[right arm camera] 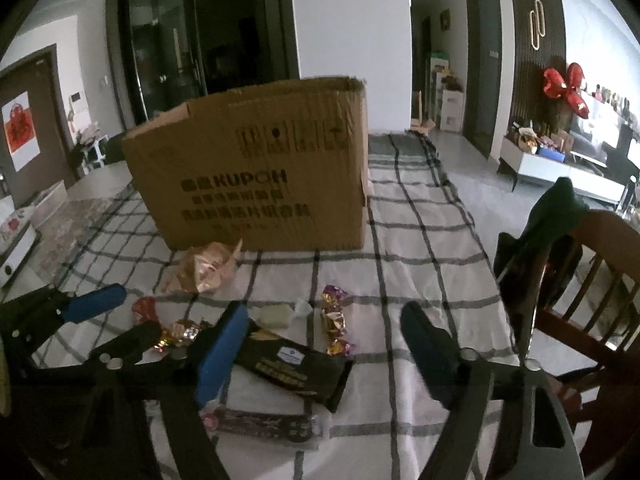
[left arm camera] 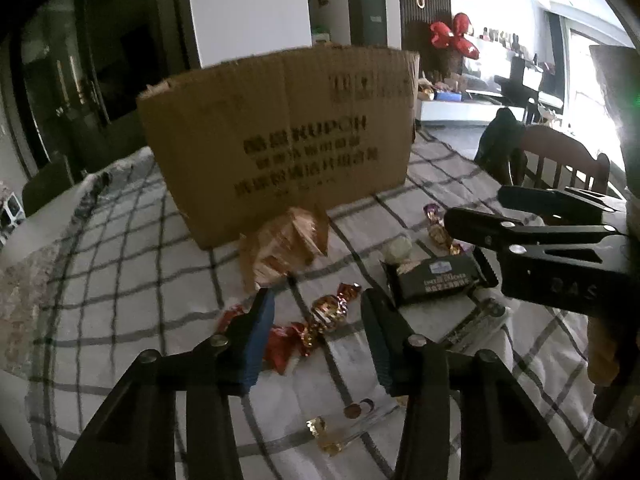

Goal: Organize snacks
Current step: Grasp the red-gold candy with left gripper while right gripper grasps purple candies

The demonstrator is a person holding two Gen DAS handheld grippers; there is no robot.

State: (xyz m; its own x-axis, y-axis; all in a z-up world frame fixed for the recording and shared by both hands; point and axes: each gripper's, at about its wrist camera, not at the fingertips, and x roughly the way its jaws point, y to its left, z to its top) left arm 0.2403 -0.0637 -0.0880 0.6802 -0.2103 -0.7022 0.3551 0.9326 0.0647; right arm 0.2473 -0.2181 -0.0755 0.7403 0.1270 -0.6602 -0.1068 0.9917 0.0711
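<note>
— Big brown cardboard box [right arm camera: 256,168] standing at the back of the checked tablecloth [right arm camera: 420,240], top open.

— And the snacks?

— Spread out in front of the box. Crinkly tan bag [right arm camera: 204,268] right by the box's bottom edge. Red and gold candy [left arm camera: 326,314] lying flat on the cloth. Purple and gold candy [right arm camera: 334,322] off to the side. Little pale round sweet [right arm camera: 276,316] near it. Black snack pack [right arm camera: 296,368] lying flat. Long dark bar [right arm camera: 264,426] just below that one.

— Left gripper [left arm camera: 318,310]?

— Low over the red and gold candy. Blue fingers [left arm camera: 260,336] one on each side of it, not squeezing. Gap about middle wide. Nothing held.

— Right gripper [right arm camera: 324,344]?

— Spread wide over the black snack pack. One blue finger [right arm camera: 222,348] over the pack's left end, the other out over bare cloth. Holding nothing.

— Anything else?

— Wooden chair [right arm camera: 580,280] at the table's edge, dark cloth [right arm camera: 556,208] hung on its back. Red shiny balloon [right arm camera: 566,84] far off by the wall.
</note>
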